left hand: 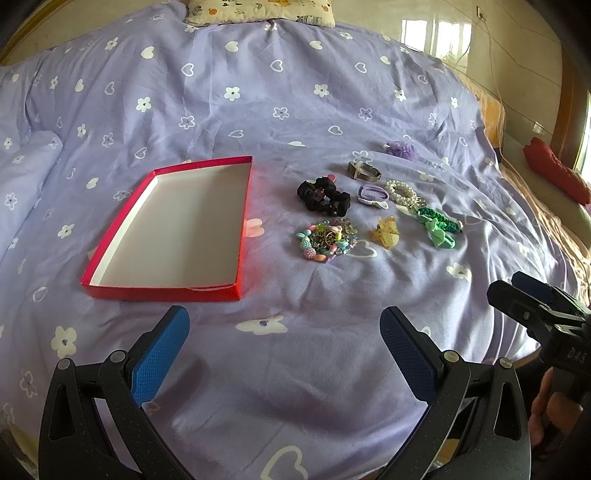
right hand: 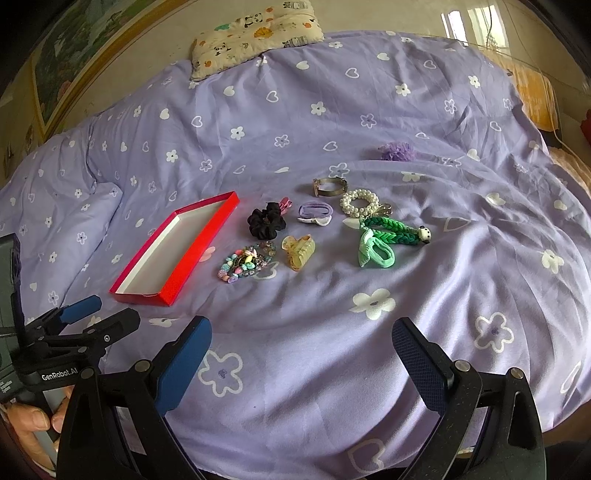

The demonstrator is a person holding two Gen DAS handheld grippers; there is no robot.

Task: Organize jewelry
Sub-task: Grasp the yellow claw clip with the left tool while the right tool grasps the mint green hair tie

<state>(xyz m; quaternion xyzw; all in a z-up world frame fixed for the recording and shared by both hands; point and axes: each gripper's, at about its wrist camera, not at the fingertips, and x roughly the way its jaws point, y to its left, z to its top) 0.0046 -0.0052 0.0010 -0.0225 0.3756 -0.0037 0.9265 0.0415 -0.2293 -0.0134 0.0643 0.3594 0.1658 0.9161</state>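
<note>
A shallow red cardboard box (left hand: 177,225) lies empty on the soft flowered bedspread (left hand: 295,110), left of the jewelry – beaded bracelets (left hand: 327,240), a black scrunchie (left hand: 325,195), a pearl band (left hand: 400,192), a braided green cord (right hand: 391,234); both grippers – left (left hand: 284,332) and right (right hand: 301,341) – hover spread wide near the bed's front edge, cut off below

In front of me is a big bed with a purple cover (right hand: 332,369) that has white flowers and hearts on it. A flat red cardboard box with a white inside (left hand: 173,229) lies on the left. Just beside it sit a fluffy black hair scrunchie (right hand: 266,220) and a pile of colourful beads (right hand: 245,266). Near them are a yellow plastic hair claw (right hand: 298,251), a purple hair tie (right hand: 314,210), a white pearl bracelet (right hand: 360,202), a green braided band (right hand: 391,230), a light green hair tie (right hand: 376,253) and a metal bangle (right hand: 328,186). A fuzzy purple puff (right hand: 397,151) lies farther back (all alone). A pillow with little animals (right hand: 255,35) is at the far end.
</note>
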